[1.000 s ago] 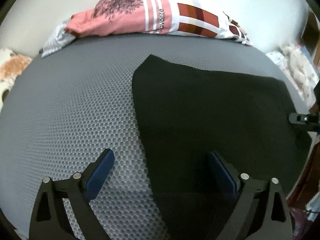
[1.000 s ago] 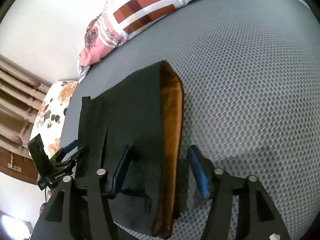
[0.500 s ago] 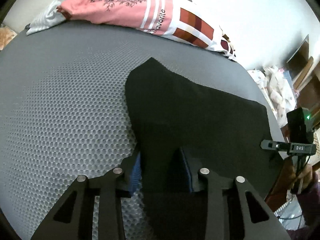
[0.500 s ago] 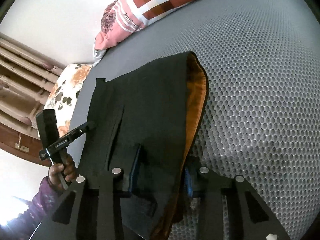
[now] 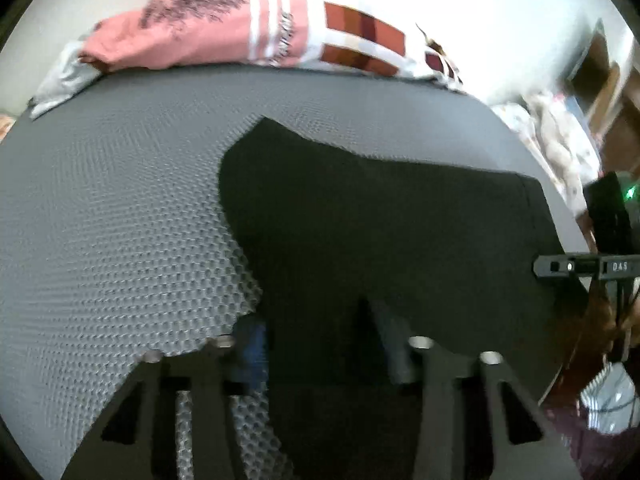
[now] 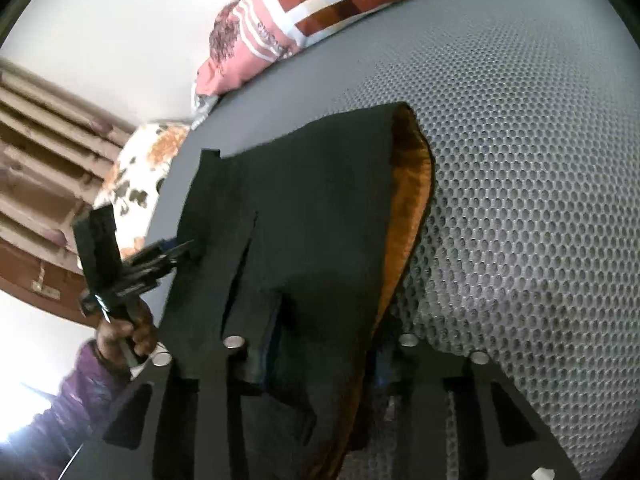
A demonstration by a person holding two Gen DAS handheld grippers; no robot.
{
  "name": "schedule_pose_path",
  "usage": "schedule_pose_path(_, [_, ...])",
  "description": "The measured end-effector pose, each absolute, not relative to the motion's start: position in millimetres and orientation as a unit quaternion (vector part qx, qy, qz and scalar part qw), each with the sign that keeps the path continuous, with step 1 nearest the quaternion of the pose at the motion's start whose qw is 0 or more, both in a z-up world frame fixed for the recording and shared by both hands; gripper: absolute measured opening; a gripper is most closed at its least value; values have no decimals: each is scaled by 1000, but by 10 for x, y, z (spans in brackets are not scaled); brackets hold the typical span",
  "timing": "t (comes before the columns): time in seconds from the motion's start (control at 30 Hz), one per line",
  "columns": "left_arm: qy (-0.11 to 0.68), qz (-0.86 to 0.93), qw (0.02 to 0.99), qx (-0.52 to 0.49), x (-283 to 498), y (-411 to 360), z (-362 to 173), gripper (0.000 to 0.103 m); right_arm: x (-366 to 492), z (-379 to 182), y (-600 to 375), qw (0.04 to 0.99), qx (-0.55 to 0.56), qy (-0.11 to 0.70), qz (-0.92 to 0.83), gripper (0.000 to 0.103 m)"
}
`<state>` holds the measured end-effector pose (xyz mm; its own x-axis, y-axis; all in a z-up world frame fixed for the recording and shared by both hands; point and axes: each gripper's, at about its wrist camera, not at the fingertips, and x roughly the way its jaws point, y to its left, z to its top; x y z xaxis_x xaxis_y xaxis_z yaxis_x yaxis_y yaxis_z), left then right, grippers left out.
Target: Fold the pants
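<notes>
Both tongs, wide open a second ago, now clamped on near edge of pants (image 5: pixel 380 232): left tongs (image 5: pixel 316 344), right tongs (image 6: pixel 316 352); ready to lift

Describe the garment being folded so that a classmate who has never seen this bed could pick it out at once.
On the grey honeycomb-textured mattress, below the pink printed clothes piled by the wall, lie the black pants. Both grippers are shut on their near edge. Unlike the pile, they are plain black with an orange-brown lining.
</notes>
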<state>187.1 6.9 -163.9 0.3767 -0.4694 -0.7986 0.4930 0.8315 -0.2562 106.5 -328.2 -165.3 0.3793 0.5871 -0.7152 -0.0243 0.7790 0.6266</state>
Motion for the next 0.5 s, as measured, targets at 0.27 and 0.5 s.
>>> schedule_pose_path(0.27, [439,-259,859,44,1680,73,-1480,17,1004,-1511,-3300,786,297,500,209,23])
schedule_pose_path(0.5, [422,-243,872,51,1619,196,-1379,16,1096,-1424,-3112,789,304,492,209,22])
